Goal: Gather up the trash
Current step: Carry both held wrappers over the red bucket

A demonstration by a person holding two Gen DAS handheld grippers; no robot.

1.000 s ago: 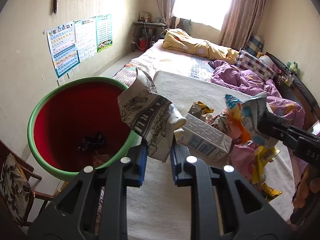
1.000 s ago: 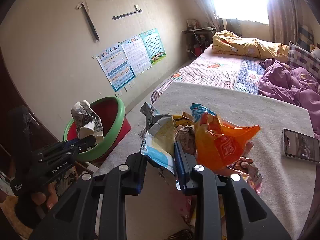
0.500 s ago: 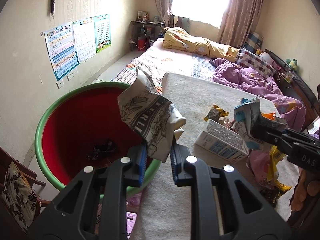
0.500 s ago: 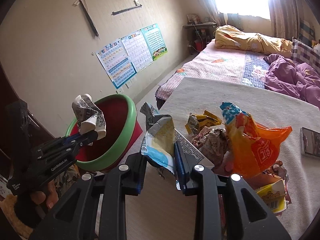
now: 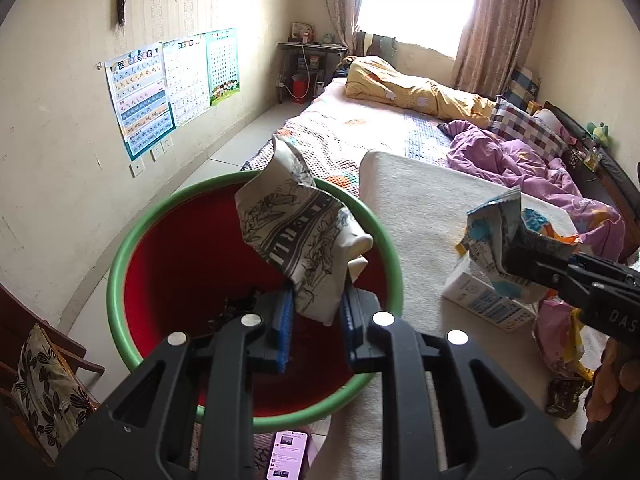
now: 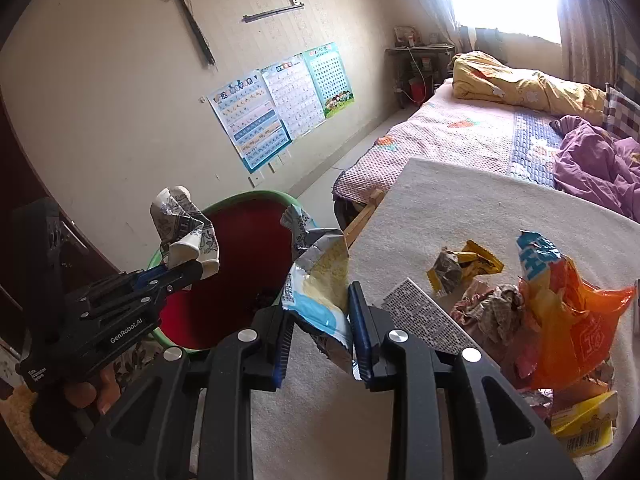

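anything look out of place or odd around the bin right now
Yes: a phone with its screen lit lies on the floor right below the green rim of the red bin, in line with where trash gets dropped. The left tongs hold a crumpled printed wrapper over the bin, so a miss could land on it.

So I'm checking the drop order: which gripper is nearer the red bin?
Left. The left gripper hangs over the red bin; the right gripper is beside it, above the bed edge.
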